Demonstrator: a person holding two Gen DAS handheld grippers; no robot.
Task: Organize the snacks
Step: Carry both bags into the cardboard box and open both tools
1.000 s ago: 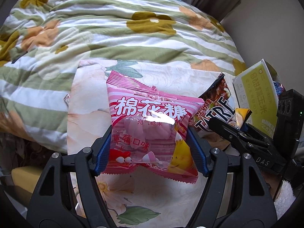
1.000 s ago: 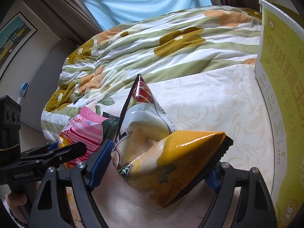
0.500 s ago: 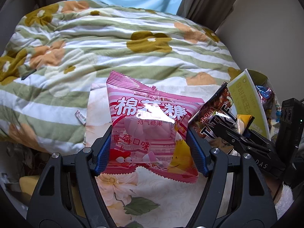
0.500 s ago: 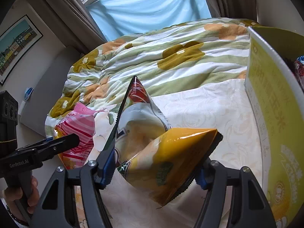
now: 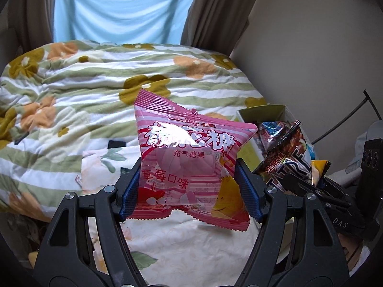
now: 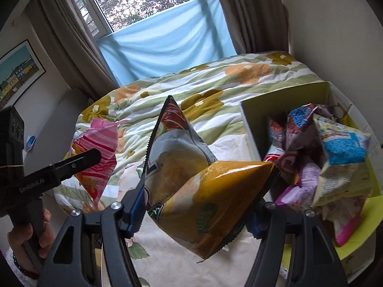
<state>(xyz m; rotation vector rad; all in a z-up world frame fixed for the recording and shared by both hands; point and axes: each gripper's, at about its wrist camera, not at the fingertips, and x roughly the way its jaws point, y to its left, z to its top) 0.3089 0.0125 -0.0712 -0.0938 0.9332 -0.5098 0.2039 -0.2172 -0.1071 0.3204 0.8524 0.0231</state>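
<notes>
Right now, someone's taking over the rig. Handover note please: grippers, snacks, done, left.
Left gripper: shut on the pink striped marshmallow packet, held in the air above the bed.
Right gripper: shut on the yellow foil chip bag, also in the air, beside the box.
Yellow-green cardboard box, on the right: already holds several snack packets.
Done: both picked up.
Left: drop both into the box, probably.

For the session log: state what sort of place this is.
Most likely a bedroom in a home. A bed with a flowered, striped quilt fills the view, a curtained window stands behind it, and a framed picture hangs on the wall.
</notes>
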